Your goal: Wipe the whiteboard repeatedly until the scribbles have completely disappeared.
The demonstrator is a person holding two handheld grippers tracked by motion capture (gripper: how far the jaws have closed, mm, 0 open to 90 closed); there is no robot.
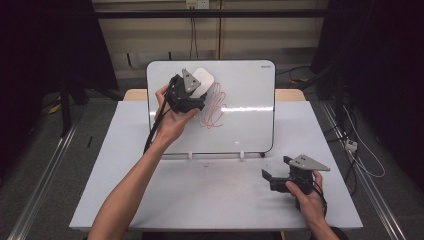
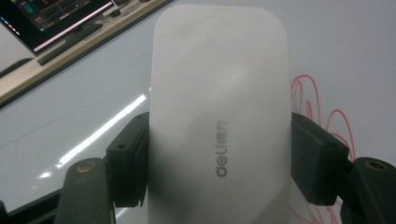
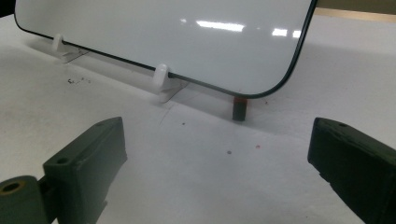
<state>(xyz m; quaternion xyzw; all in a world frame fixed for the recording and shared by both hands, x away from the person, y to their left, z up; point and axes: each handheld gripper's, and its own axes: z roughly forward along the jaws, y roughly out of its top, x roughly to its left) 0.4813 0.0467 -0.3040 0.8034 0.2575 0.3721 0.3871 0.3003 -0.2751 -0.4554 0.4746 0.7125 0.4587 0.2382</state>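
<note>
**Eraser poised at the red scribble**

From above, the left gripper (image 1: pixel 192 92) presses a white eraser (image 1: pixel 205 80) to the whiteboard (image 1: pixel 250 125) beside the red scribble (image 1: pixel 214 107), presumably to wipe it.

Its own view shows both pads clamping the eraser's flanks.

The right gripper (image 3: pixel 217 172) gapes, empty, parked on the table (image 3: pixel 196 186).

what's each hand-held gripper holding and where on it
The left hand-held gripper clamps the white eraser across its two long sides, near its lower half. The right hand-held gripper is open and holds nothing.
</note>
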